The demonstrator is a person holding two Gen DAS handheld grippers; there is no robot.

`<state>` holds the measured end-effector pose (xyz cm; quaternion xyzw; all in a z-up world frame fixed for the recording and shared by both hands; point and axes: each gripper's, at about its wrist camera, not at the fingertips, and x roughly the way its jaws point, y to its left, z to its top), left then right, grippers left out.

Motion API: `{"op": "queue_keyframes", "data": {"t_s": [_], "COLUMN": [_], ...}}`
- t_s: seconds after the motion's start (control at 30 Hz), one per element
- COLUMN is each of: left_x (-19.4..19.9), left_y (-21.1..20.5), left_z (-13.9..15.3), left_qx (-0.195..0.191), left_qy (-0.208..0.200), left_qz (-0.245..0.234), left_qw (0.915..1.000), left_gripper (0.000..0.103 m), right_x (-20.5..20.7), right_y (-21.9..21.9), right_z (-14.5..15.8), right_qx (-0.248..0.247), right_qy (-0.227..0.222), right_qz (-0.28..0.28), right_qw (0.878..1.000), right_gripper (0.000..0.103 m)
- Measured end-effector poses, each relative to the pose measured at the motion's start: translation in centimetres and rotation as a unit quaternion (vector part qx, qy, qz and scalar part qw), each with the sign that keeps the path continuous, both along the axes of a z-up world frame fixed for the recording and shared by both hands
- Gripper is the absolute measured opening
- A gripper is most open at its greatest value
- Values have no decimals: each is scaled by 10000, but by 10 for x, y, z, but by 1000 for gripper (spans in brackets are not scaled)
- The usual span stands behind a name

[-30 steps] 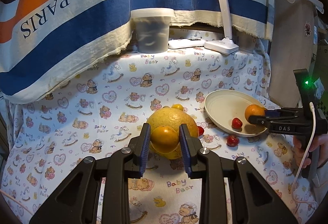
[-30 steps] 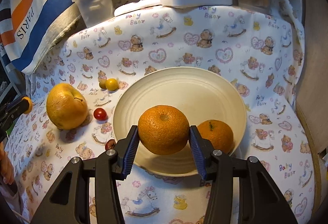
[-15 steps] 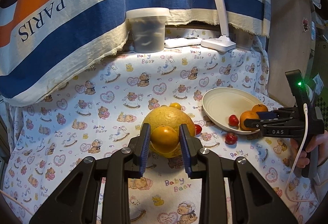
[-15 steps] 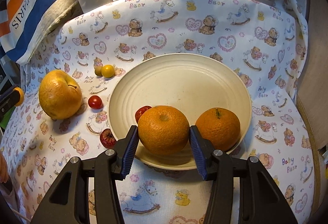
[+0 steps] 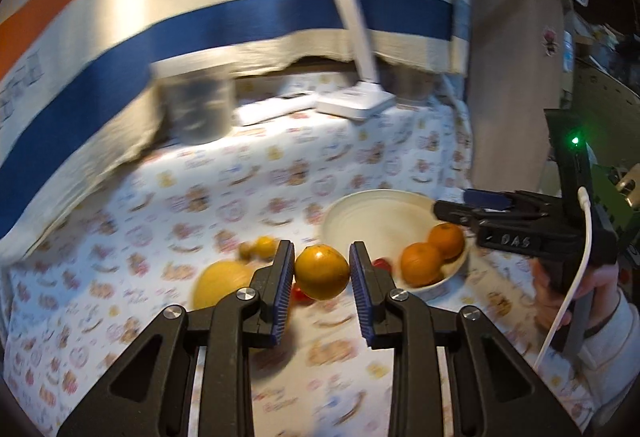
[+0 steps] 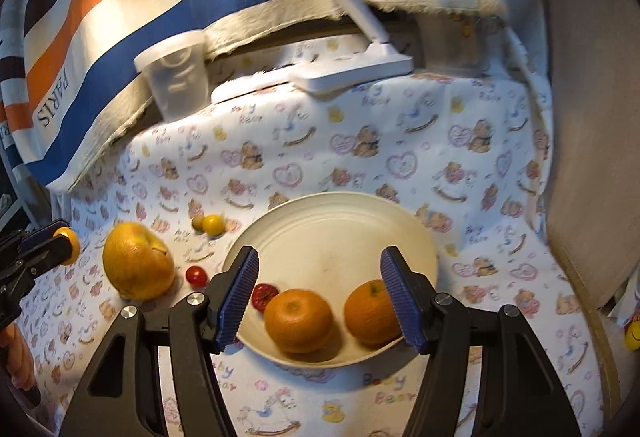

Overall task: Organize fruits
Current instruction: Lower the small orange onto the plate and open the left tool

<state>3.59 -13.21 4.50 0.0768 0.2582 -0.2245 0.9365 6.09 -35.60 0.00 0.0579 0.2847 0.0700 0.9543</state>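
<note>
While its blue pads pinch a small orange (image 5: 322,271) above the cloth, the left gripper (image 5: 322,279) hangs nearest | right gripper (image 6: 320,297) jaws opening, nothing pressed between them | two oranges (image 6: 298,319) and a red fruit (image 6: 265,296) in the cream plate (image 6: 340,221) | far left, large yellow fruit (image 6: 136,261) on the teddy-bear cloth (image 6: 400,157)

Left wrist view looks forward and downward along its fingers from the plate's (image 5: 362,205) left (heavily blurred). Right wrist view faces the plate (image 6: 340,203) closely from above. Both share the patterned cloth (image 5: 224,197) and lamp base (image 6: 352,71).
</note>
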Motion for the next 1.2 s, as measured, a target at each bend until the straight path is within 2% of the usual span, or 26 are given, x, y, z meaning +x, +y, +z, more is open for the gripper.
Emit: {"op": "queue_keyframes", "data": {"t_s": [0.2,0.5,0.73,1.07,1.2], "left_x": [44,84,87,87,90], "left_y": [-52,-76,-87,-94,-92], "left_z": [-21,-63,-72,-73,-73], "left_qx": [149,142,310,500,395], "left_qy": [620,1126,1176,1060,1189], "left_qz": [-277,-239,-308,-287,-239], "left_qw": [9976,9933,9921,9927,9918], "left_gripper": [27,27,28,28,28], "right_x": [-1,2,6,8,8], "right_y": [-12,-12,-5,-14,-16], "right_z": [0,-1,-8,-10,-8], "right_qx": [187,202,13,161,157], "right_qy": [-57,-19,68,117,80], "right_qz": [-156,-169,-226,-350,-410], "right_qw": [9997,9997,9997,9992,9990], "right_gripper": [65,65,65,65,65]}}
